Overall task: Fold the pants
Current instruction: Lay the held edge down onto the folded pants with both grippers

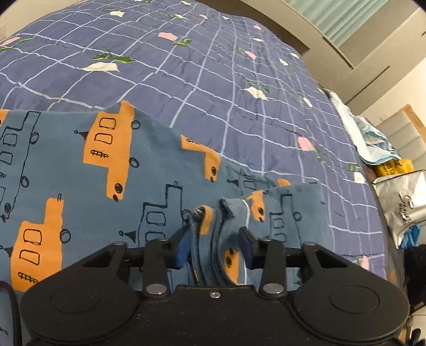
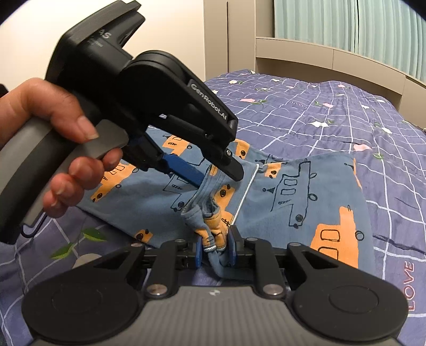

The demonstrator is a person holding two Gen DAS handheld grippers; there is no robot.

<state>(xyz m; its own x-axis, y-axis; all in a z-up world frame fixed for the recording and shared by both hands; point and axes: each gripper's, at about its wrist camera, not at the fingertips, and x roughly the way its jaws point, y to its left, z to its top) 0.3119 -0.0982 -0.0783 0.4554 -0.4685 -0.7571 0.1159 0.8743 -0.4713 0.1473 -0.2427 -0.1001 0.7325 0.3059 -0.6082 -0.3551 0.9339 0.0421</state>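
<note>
Blue pants [image 1: 106,173] printed with orange vehicles lie spread on a purple checked bedcover [image 1: 213,79]. In the left wrist view my left gripper [image 1: 214,248] has a thick bunch of the pants' edge filling the gap between its blue pads, which press on it. The right wrist view shows the same pants [image 2: 293,191] with a white seam line, and my left gripper [image 2: 219,179], held in a person's hand [image 2: 66,133], pinching the raised fold from above. My right gripper [image 2: 215,250] is shut on a gathered edge of the fabric close to the camera.
The bedcover [image 2: 319,114] stretches away to a beige headboard [image 2: 319,58] and a curtain [image 2: 346,21]. At the bed's right edge lie a pile of light blue cloth [image 1: 372,141], a yellow package [image 1: 394,166] and a silver bag [image 1: 399,202].
</note>
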